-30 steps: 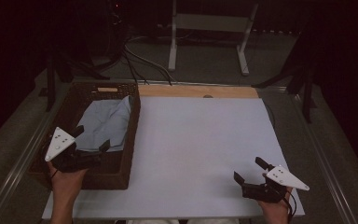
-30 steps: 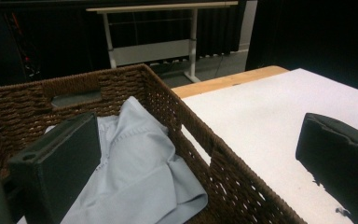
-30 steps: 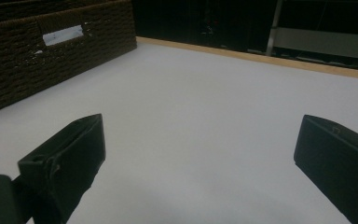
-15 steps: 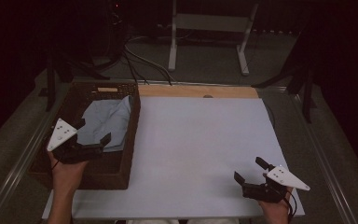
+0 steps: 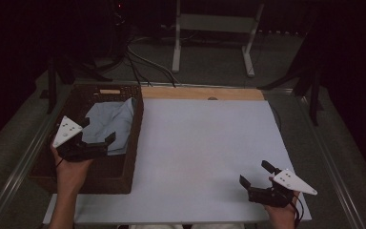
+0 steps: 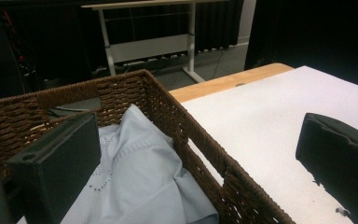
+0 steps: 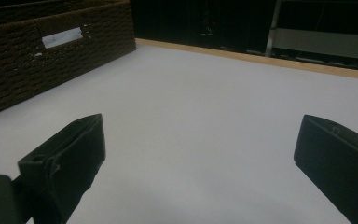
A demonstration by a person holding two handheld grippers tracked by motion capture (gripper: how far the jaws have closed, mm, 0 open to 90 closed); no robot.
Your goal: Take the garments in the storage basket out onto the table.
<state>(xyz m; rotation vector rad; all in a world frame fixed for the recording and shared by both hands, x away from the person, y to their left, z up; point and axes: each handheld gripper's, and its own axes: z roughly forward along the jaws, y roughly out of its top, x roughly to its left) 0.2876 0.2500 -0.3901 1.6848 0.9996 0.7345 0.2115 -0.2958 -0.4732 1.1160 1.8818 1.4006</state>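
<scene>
A dark brown wicker basket (image 5: 134, 143) sits at the table's left side, with a crumpled pale blue cloth (image 5: 108, 123) inside it. My left gripper (image 5: 97, 131) hovers open over the basket, jaws spread wide above the cloth's near part. In the left gripper view the cloth (image 6: 140, 182) lies below the jaws and the basket's woven wall (image 6: 186, 135) runs between them. My right gripper (image 5: 256, 174) rests open low over the white table surface (image 5: 205, 148) near the front right corner, with nothing between its jaws. The right gripper view has the basket (image 7: 37, 65) at far left.
A strip of bare wood (image 5: 205, 93) edges the table's far side. Beyond it stand a white desk frame (image 5: 209, 38) and cables (image 5: 133, 52) on a dark floor. Metal rails (image 5: 333, 167) run along both table sides.
My left gripper has moved up and forward, from the basket's near edge to above the cloth. The right gripper has stayed in place.
</scene>
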